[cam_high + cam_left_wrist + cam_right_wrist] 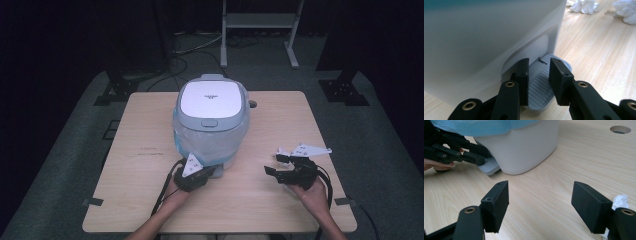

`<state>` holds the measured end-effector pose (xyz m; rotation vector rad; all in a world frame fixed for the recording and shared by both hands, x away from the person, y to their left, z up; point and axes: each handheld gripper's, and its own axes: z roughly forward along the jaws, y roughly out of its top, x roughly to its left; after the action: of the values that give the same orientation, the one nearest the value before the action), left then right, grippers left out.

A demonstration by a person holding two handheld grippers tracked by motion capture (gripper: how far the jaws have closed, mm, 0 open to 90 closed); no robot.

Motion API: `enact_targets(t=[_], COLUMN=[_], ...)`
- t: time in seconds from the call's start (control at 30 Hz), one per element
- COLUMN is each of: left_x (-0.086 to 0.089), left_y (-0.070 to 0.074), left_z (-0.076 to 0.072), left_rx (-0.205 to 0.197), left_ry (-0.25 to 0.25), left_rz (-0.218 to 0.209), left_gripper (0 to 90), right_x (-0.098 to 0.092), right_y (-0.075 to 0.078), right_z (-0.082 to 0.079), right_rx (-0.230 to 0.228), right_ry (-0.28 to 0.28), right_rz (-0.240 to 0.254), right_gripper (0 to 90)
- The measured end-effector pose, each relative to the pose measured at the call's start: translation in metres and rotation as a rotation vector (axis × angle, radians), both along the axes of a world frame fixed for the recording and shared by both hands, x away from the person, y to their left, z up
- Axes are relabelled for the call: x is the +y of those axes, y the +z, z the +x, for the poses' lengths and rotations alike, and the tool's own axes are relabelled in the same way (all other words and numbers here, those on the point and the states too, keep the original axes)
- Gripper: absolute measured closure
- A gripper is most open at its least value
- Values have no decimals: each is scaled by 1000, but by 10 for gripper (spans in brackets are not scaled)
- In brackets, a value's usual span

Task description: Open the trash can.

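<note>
A white pedal bin [211,120] with a closed lid and a blue bag liner stands at the middle of the table. My left gripper [212,171] reaches in at its foot. In the left gripper view the jaws [539,61] stand a narrow gap apart over the grey ribbed pedal [540,85], which is wider than that gap; nothing is clamped between them. The right gripper view shows the left gripper [474,157] lying over the pedal [489,167]. My right gripper [276,164] rests open to the right of the bin, its jaws [540,186] wide apart over bare wood.
Crumpled white tissues [584,5] lie on the table right of the bin, one [620,201] beside my right gripper's right jaw. A round cable hole [620,129] sits behind the bin. The wooden table [150,190] has free room at the left and front.
</note>
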<state>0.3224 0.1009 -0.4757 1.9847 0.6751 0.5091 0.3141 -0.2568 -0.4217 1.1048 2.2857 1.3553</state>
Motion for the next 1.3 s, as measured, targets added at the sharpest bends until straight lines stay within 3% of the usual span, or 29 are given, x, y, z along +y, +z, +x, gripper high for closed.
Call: enact_targets(t=[0.13,0.77,0.93,1.1,1.3], left_x=[1,-1,-4,-8,-9], left_y=[-2,-2,-3,-4,-4], left_z=[0,2,1,4,4], left_rx=[4,24,18,42,40], left_ry=[10,-4,-4,-12,-10], left_rz=[-17,5,47,104,115], left_gripper=[681,701,702,700,695], right_x=[2,-15,-15,-16,-22], right_y=[1,7,7,7,6], right_z=[-1,-5,-6,-6,-5], right_rx=[-4,-21,-23,-21,-9], right_ry=[6,-42,-42,-46,-56], right_rz=[-4,15,5,0,-1], right_gripper=[288,288,288,287,281])
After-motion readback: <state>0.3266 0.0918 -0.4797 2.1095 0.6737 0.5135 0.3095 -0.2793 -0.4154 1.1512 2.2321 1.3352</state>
